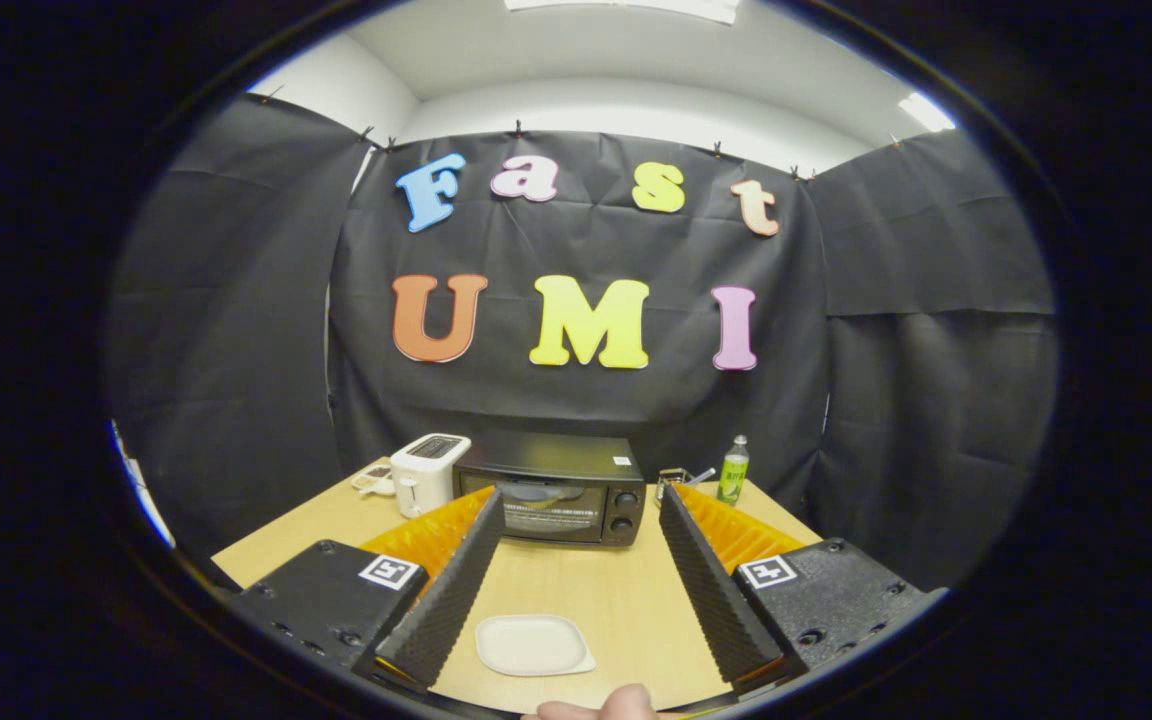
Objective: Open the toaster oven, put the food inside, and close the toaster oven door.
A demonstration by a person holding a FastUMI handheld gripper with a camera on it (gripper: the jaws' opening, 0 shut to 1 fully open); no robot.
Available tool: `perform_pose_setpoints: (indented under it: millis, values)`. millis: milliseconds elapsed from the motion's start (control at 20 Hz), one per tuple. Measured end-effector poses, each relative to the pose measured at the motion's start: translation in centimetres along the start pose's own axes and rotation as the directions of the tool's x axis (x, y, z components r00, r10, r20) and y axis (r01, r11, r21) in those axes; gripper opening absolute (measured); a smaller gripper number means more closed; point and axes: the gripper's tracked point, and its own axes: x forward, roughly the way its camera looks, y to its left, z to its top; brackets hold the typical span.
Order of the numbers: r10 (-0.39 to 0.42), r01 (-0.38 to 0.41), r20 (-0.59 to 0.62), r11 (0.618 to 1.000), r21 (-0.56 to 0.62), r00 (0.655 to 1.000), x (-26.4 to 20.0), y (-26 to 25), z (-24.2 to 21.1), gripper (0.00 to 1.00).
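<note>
A light wooden table (576, 600) fills the floor of a booth walled in black cloth, seen from a camera riding on a hand-held gripper (581, 500) whose two fingers are spread wide, gripping nothing, with bare tabletop between them. At the far edge of the table, beyond the fingertips and framed between them, a black toaster oven (553, 488) stands with its glass door closed and two knobs down its right side. Touching or just beside its left flank is a white pop-up toaster (426, 472), with a small flat item (373, 480) beyond that, too small to identify. A white plate (532, 644), apparently empty, lies between the fingers near their bases. A green bottle (733, 470) stands upright off the oven's right, near some small objects (678, 477) that cannot be made out. A fingertip of the person (604, 705) shows nearest the camera.
</note>
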Motion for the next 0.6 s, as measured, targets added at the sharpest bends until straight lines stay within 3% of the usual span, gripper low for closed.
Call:
perform_pose_setpoints:
  millis: [600]
  values:
    - [0.014, -0.013, -0.016, 0.999, 0.038, 1.0, -1.1, -0.2, -0.2, 1.0]
